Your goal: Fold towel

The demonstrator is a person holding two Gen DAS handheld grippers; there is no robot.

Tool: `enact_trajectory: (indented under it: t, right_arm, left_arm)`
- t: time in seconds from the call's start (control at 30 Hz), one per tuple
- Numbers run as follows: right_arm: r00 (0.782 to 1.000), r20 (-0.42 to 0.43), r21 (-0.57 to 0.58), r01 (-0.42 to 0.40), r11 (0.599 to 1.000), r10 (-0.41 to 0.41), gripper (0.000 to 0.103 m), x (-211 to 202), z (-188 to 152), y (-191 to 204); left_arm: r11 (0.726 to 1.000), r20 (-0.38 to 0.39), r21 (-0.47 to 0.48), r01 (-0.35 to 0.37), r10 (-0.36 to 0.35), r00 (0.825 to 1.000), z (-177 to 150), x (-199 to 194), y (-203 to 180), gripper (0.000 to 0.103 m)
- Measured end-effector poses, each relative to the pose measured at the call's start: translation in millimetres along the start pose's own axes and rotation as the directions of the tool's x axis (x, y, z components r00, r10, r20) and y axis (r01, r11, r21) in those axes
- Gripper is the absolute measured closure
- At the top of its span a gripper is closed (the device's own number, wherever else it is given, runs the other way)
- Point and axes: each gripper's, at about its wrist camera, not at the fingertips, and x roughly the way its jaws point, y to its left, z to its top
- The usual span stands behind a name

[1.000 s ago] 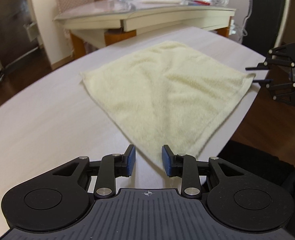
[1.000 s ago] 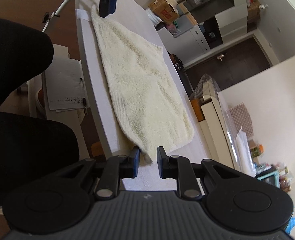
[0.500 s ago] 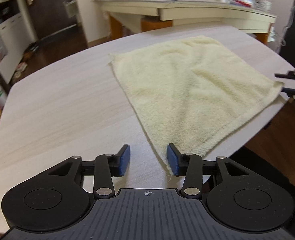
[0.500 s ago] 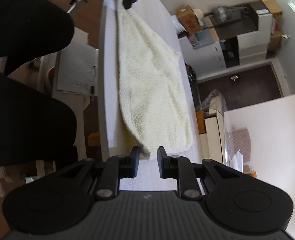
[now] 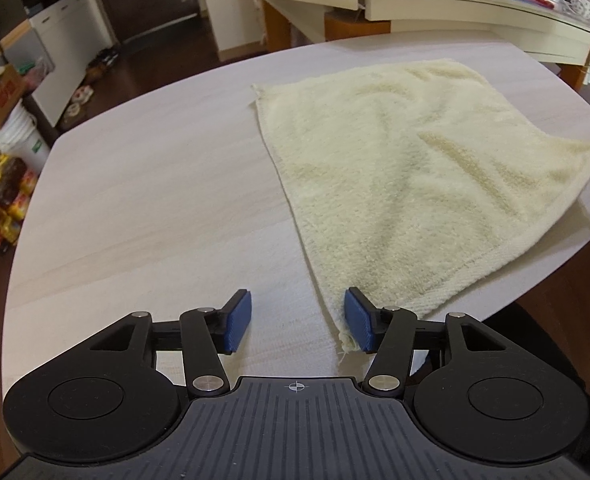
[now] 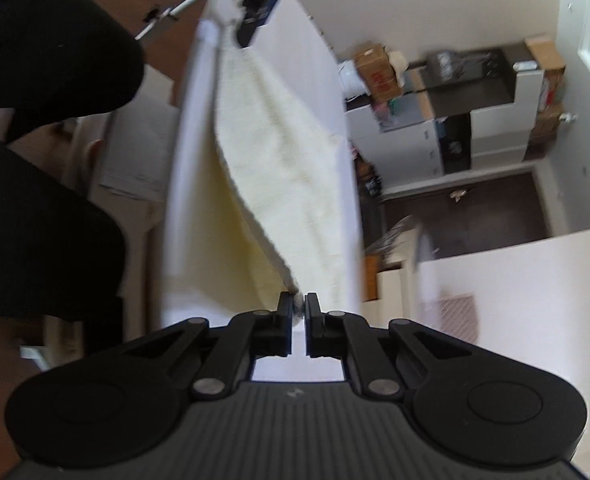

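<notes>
On table (image 5: 143,184): towel (image 5: 407,176) corner pinched, R side.
My R gripper (image 6: 299,305) clamps it; L gripper (image 5: 297,322) jaws opening, near corner loose btwn them.

Left gripper (image 5: 297,326): black linkage arms on silver pivot screws, two round discs at the rear, ribbed dark grey housing with a small crosshair mark. Fingers carry blue pads (image 5: 237,326). Right gripper (image 6: 299,306): same black linkage, silver screws, ribbed housing with a faint mark at its edge. Person: black clothing (image 6: 43,184), blurred.
</notes>
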Motion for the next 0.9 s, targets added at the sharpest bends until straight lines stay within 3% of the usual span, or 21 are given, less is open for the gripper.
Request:
enact_trajectory:
  t: [0.37, 0.57, 0.9]
  right_arm:
    - [0.994, 0.106, -0.225, 0.049, 0.973, -0.025, 0.096, 54, 15, -59]
    - [0.982, 0.187, -0.296, 0.045, 0.954, 0.012, 0.096, 92, 29, -80]
    - [0.953, 0.287, -0.372, 0.022, 0.928, 0.092, 0.096, 159, 66, -98]
  left_arm:
    - [0.985, -0.038, -0.165, -0.055, 0.049, 0.998, -5, -9, 2, 0.041]
    - [0.958, -0.043, -0.278, -0.073, 0.063, 0.997, -12, -13, 7, 0.037]
    - [0.926, -0.071, -0.361, -0.113, 0.094, 0.993, -14, -15, 5, 0.037]
